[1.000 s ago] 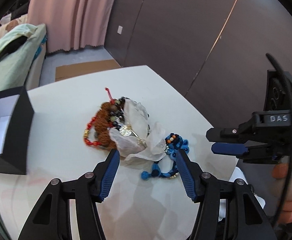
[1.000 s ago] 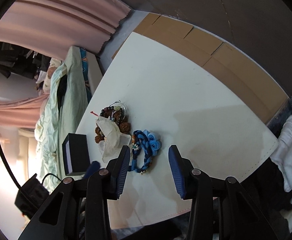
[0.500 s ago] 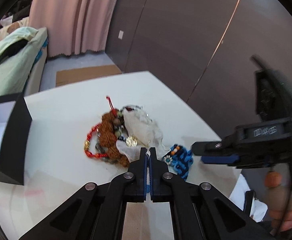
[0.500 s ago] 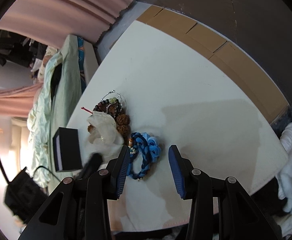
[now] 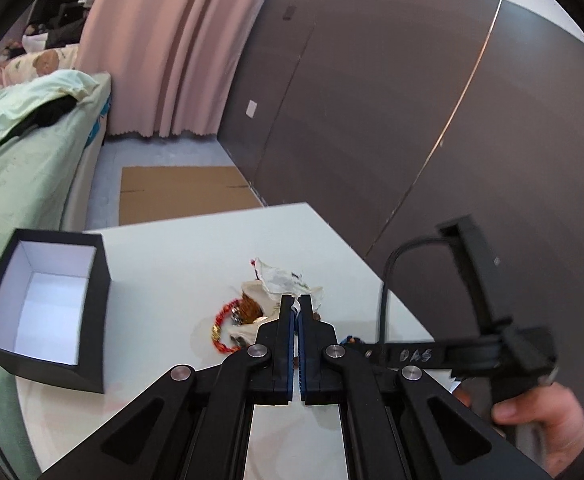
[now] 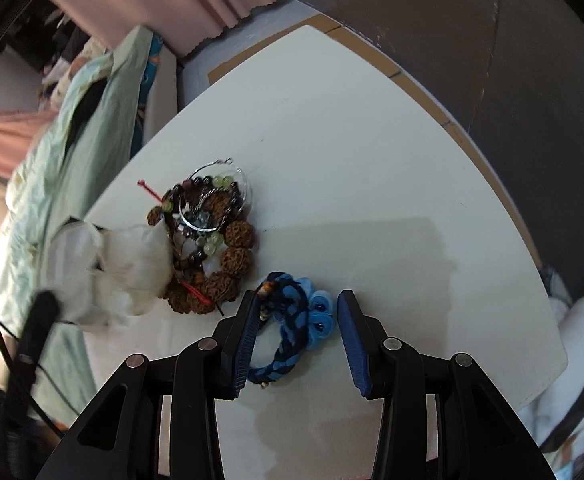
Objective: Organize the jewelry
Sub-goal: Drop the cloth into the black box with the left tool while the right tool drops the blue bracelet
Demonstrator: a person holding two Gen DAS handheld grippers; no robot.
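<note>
The left gripper (image 5: 296, 300) has its jaws pinched on the thin white bag (image 5: 287, 280), limp and light. The right gripper (image 6: 296, 320), jaws open, straddles the soft blue bracelet (image 6: 292, 320) mid-counter (image 6: 372, 160); grab its braided band.

Home bedroom, bed (image 5: 31, 152), pink curtains (image 5: 163, 48)

obstacles: black box (image 5: 47, 304), bead pile (image 6: 207, 240) | free: table (image 6: 372, 184) right half
</note>
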